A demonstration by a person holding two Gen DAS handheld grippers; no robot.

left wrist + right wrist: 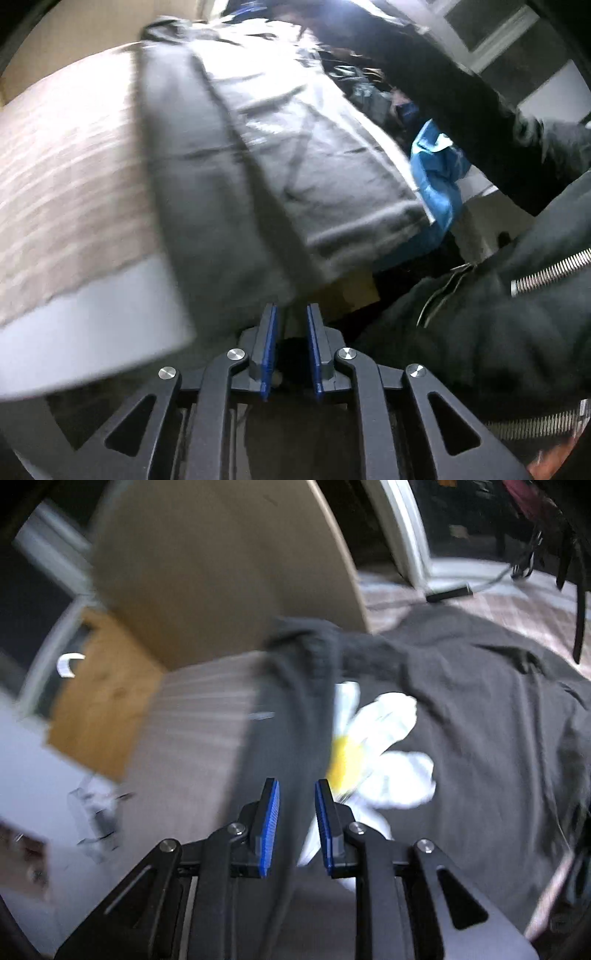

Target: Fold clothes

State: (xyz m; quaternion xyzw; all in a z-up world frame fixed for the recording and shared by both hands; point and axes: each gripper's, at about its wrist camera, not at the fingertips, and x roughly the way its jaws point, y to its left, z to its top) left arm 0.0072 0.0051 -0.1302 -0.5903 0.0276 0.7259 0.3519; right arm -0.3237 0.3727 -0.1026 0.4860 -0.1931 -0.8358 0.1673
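Note:
A dark grey T-shirt with a white daisy print lies spread on the bed in the right wrist view. Its left edge is folded over into a thick band. That band runs down between the blue pads of my right gripper, which stand a little apart and do not press it. In the left wrist view the same grey shirt lies folded lengthwise on the bed. Its near hem hangs just past my left gripper. Those pads are also slightly apart, with the cloth's edge at the tips, not pinched.
The bed has a pale striped cover. A blue garment lies beyond the shirt at right. A person's black zipped jacket fills the lower right. A rounded beige panel, a wooden board and a black cable surround the bed.

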